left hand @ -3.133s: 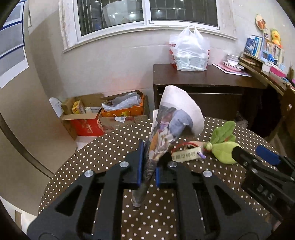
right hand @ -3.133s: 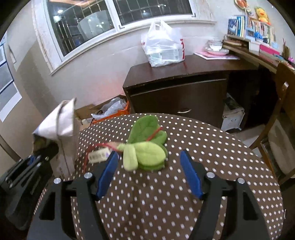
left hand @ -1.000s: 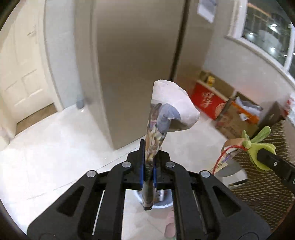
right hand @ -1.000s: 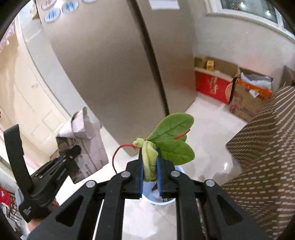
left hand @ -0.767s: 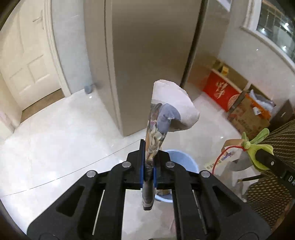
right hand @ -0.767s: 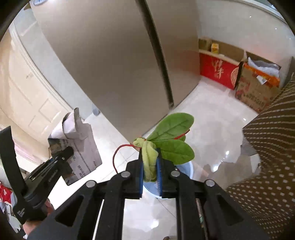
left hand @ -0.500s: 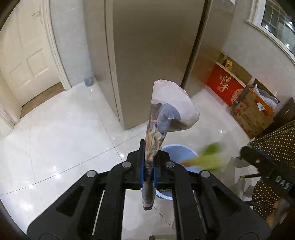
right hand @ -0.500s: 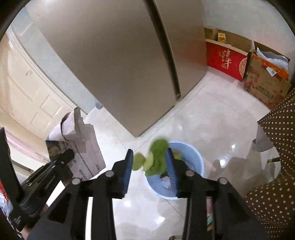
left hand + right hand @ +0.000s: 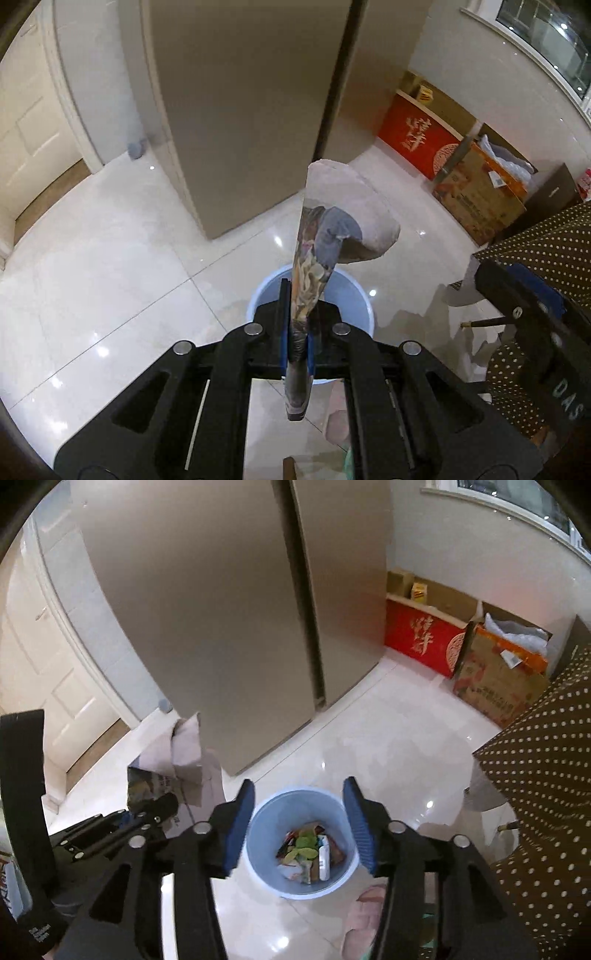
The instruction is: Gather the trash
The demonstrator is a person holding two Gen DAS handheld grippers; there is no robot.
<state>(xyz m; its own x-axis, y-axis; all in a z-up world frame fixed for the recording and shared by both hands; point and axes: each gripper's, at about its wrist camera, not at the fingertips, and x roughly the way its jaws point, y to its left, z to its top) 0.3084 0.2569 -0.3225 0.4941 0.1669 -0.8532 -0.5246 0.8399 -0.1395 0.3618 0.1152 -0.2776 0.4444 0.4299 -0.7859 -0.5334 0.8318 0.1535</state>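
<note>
At the lower centre of the right wrist view, a round pale-blue plastic bin [image 9: 301, 843] stands on the glossy white tiled floor [image 9: 388, 746], framed between the spreading blue-padded fingers of the right gripper [image 9: 299, 818]. Its jaws are opening, with nothing between them. Inside the bin, green leaves [image 9: 304, 845] lie on top of mixed wrappers and packets. In the left wrist view, the left gripper [image 9: 297, 328] is clamped tight on a folded printed paper packet with a white torn top [image 9: 332, 236], which stands up from the jaws at the frame's centre, above the bin's rim [image 9: 354, 291]. A tall beige-metal refrigerator [image 9: 221, 602] fills the upper middle. A brown tablecloth with white dots [image 9: 546, 775] hangs at the right edge, and a red cardboard box [image 9: 424, 635] sits by the wall in the upper right.
</note>
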